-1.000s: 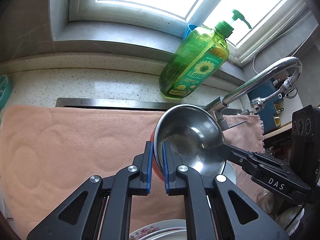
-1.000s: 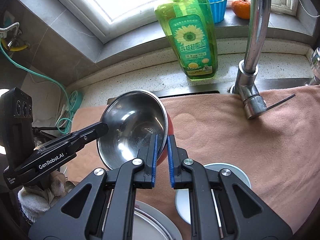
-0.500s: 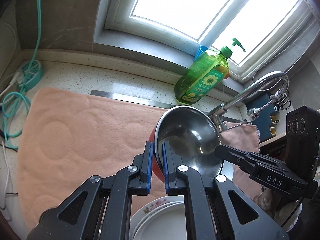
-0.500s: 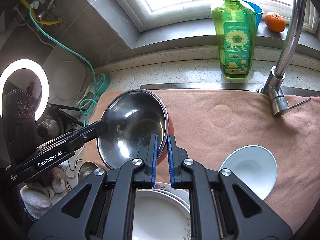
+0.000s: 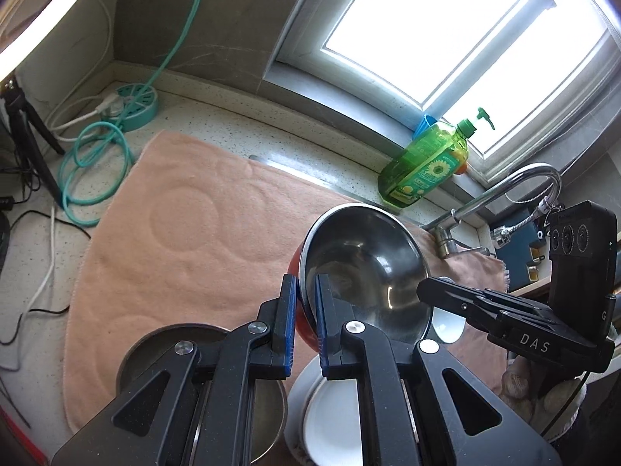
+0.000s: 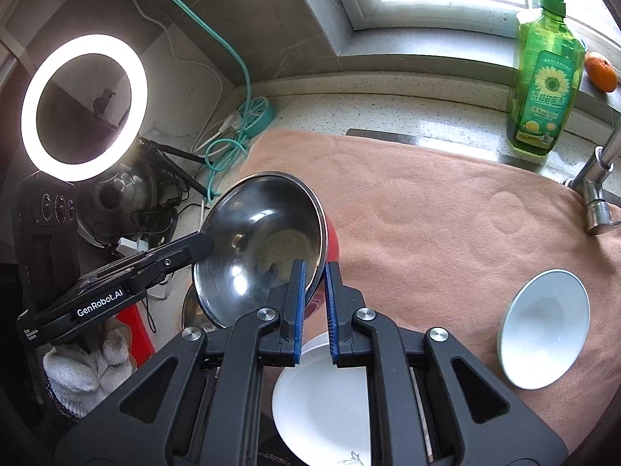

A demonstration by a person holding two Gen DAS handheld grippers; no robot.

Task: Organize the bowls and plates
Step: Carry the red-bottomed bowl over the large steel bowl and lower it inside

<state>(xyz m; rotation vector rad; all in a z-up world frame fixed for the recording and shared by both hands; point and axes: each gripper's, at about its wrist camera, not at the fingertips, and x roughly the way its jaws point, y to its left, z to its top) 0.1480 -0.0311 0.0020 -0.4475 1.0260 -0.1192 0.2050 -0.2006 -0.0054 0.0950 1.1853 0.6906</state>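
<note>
A steel bowl with a red outside (image 5: 368, 268) (image 6: 264, 240) is held in the air above the peach towel (image 5: 202, 240) (image 6: 446, 225). My left gripper (image 5: 302, 303) is shut on its rim at one side. My right gripper (image 6: 312, 291) is shut on the rim at the opposite side. A stack of white plates (image 5: 330, 419) (image 6: 322, 407) lies below the bowl. A second steel bowl (image 5: 170, 345) sits to the left of the plates. A small white bowl (image 6: 543, 326) (image 5: 448, 320) lies tilted on the towel at the right.
A green dish soap bottle (image 5: 423, 167) (image 6: 547, 77) stands at the windowsill beside the chrome tap (image 5: 504, 194) (image 6: 597, 190). A teal cable coil and power strip (image 5: 97, 155) lie at the left. A lit ring light (image 6: 83, 108) stands at the far left.
Both grippers have lifted and pulled back with the bowl, so more of the towel, the plates and the second steel bowl come into view.
</note>
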